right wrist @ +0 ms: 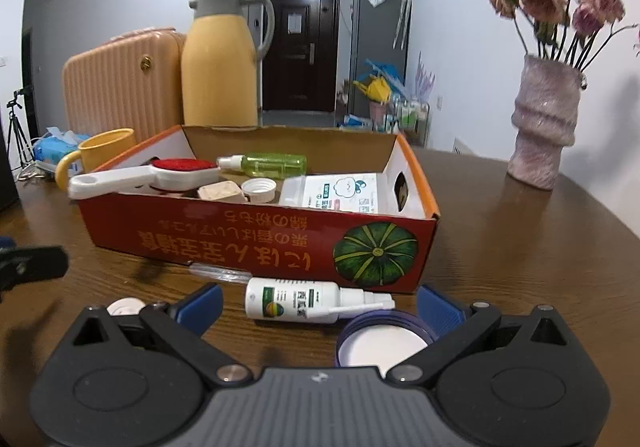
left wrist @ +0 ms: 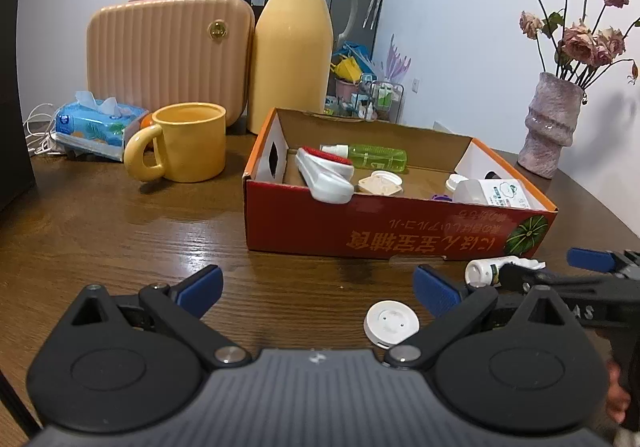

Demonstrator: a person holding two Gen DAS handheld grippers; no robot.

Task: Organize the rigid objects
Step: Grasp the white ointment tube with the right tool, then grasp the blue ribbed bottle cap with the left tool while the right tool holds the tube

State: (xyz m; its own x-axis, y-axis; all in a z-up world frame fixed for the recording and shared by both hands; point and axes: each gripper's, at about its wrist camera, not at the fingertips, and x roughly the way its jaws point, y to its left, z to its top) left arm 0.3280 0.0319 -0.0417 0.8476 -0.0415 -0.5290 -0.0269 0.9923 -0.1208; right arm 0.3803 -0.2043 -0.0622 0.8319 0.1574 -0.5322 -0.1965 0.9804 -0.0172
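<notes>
Spray bottle lies on the table just near of the red box, between our two spread grippers.
From the left: our left gripper hangs wide with nothing between its pads, a white cap near it. We hold our right gripper just as wide, squared up to the bottle, probably to pinch it. Its long axis runs left-right, nozzle pointing right, beside a blue lid.
</notes>
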